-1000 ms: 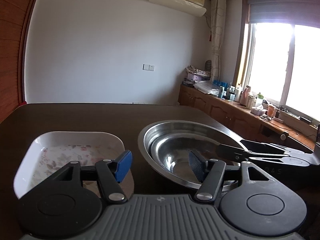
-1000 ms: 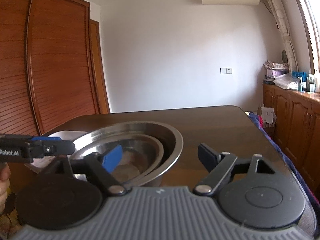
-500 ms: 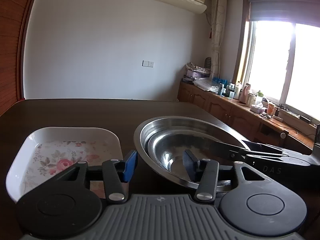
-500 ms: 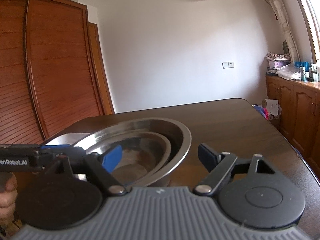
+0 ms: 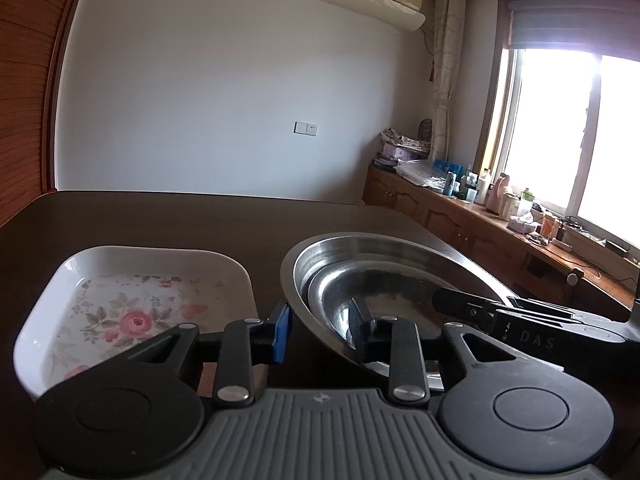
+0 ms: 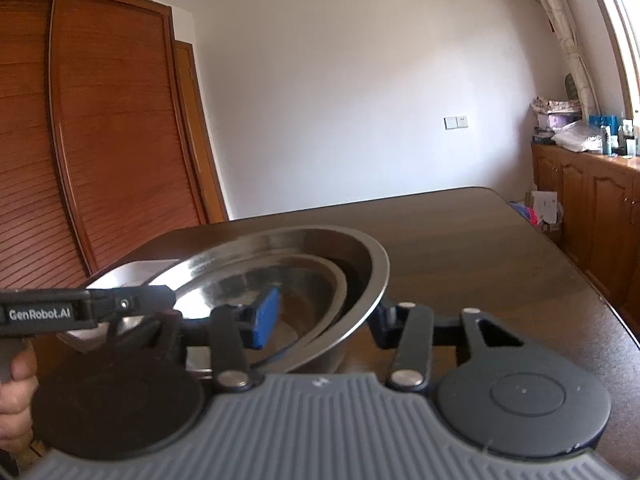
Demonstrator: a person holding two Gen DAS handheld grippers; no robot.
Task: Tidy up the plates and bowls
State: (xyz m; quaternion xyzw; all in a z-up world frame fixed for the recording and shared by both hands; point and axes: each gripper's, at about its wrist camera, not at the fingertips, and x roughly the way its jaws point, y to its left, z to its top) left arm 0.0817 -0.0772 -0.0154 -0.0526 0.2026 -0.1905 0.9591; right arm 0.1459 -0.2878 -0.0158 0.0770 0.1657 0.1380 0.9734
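The step in hand was judged to be a two-handed grip on the nested steel bowls, ahead of lifting or shifting them.

On the bench (image 5: pixel 160 216), a floral tray (image 5: pixel 132 280) was noted at the left, apart from the bowls. The big bowl (image 5: pixel 400 244) sat just right of it, with a small bowl (image 5: pixel 360 300) nested inside.

The left tongs (image 5: pixel 320 330) were recorded as closing, half narrowed, astride the big bowl's near-left rim: blue pad outside, dark finger inside. Contact was not seen.

The right tongs (image 6: pixel 324 316) were also closing, astride the right rim: blue pad inside the bowl, the other finger outside and largely hidden by the wall. Whether the pads pressed could not be told.

Next, both closures were judged to need finishing evenly before any lift, lest the inner bowl slide.
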